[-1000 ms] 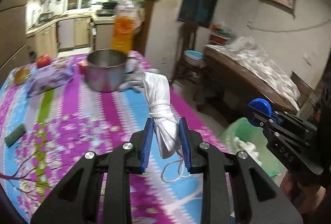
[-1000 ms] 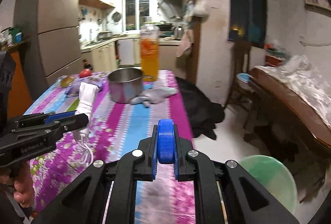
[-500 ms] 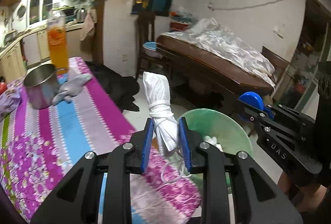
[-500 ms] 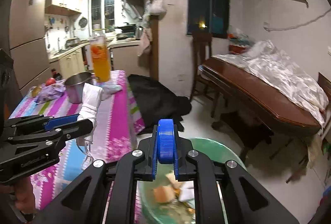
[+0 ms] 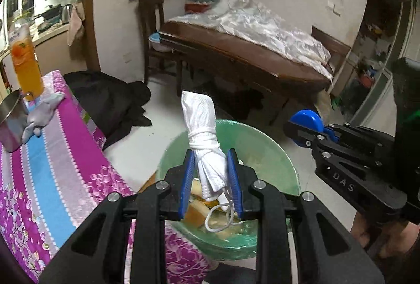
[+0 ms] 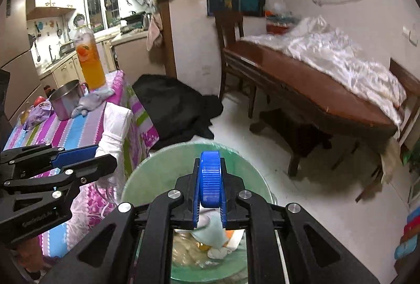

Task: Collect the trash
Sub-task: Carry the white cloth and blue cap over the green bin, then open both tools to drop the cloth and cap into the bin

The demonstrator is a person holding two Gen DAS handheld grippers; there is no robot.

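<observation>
The left gripper point(image 5: 211, 179) is clenching a rolled white face mask point(image 5: 206, 132), which is standing up between its blue pads, directly above the green trash bin point(image 5: 267, 142). The right gripper point(image 6: 210, 187) is pinching a blue bottle cap point(image 6: 210, 179) on edge, also over the bin, beside the floral tablecloth point(image 5: 52, 160).
</observation>
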